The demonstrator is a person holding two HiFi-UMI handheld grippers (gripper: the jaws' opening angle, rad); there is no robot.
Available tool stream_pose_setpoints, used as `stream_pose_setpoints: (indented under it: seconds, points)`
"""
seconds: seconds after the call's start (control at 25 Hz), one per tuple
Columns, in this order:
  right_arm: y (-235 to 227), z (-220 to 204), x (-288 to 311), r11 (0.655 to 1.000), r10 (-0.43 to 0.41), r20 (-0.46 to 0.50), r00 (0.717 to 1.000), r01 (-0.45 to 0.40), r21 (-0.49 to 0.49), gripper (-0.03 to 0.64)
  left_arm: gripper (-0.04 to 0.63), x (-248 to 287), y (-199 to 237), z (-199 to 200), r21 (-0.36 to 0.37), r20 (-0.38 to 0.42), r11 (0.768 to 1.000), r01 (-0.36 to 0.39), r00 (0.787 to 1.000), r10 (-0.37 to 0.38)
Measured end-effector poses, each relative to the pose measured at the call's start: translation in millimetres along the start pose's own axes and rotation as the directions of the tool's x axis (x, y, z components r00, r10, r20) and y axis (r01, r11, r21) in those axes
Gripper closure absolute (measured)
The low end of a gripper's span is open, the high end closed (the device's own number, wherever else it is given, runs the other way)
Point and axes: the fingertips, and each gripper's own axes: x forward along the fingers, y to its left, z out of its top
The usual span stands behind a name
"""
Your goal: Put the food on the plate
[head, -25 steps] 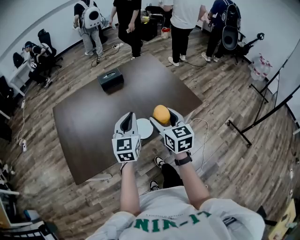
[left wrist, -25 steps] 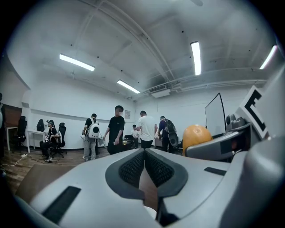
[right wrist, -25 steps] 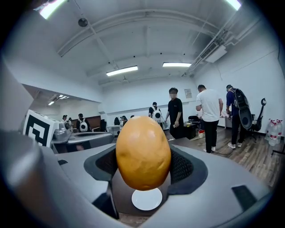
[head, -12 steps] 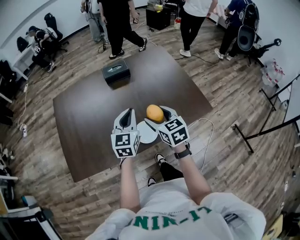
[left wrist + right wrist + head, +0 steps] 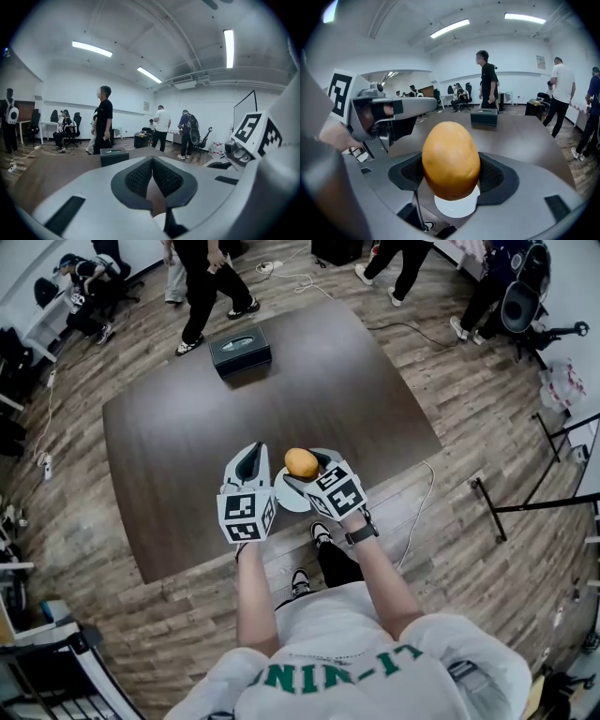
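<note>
**One fruit pinched above the plate**

One orange-yellow, egg-shaped fruit [image 5: 451, 159] sits upright between the two jaws of my right gripper [image 5: 311, 472], the dark ribbed pads pressing its sides from left and right. In the right gripper view its lower end hangs over the white plate [image 5: 457, 207], which shows directly beneath it. I cannot tell whether fruit and plate touch. From the head view the fruit lies over the plate's far right part.

The plate rests on the dark brown table [image 5: 187, 446], close to the edge nearest me, and shows in the gap between my two tools. My left gripper [image 5: 253, 460] hovers just beside the plate on its left. Its jaws are pressed together at the tips with nothing between them, as the left gripper view shows plainly.

At the table's far side stands a black box [image 5: 240, 350] with a slot in its top, well apart from the plate. A white cable [image 5: 427, 498] loops on the wooden floor by the table's right corner. Several people [image 5: 208, 277] stand or sit beyond the table.
</note>
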Motion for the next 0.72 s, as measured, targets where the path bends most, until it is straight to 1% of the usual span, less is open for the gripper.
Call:
stream_pose_setpoints:
  seconds: [0.12,0.4,0.56,0.72]
  points:
    - [4,-18,19,1.000,0.026,-0.053,0.998,-0.025,0.008,0.292,0.580,3,5,-12,-0.029,-0.020,1.000,-0.009,1.000,0.008]
    - [2,-61,56,0.997,0.066,-0.153,0.986,-0.060,0.044,0.292,0.580,9,17,-45,-0.063,-0.064,0.997,-0.038,0.997,0.034]
    - [-1,-87,77,0.996,0.076,-0.196,0.978,-0.065,0.063,0.291,0.580,9,21,-70,-0.069,-0.088,0.996,-0.051,0.995,0.045]
    - [-4,-117,93,0.995,0.079,-0.242,0.967,-0.061,0.083,0.291,0.580,8,27,-95,-0.102,-0.124,0.992,-0.071,0.991,0.058]
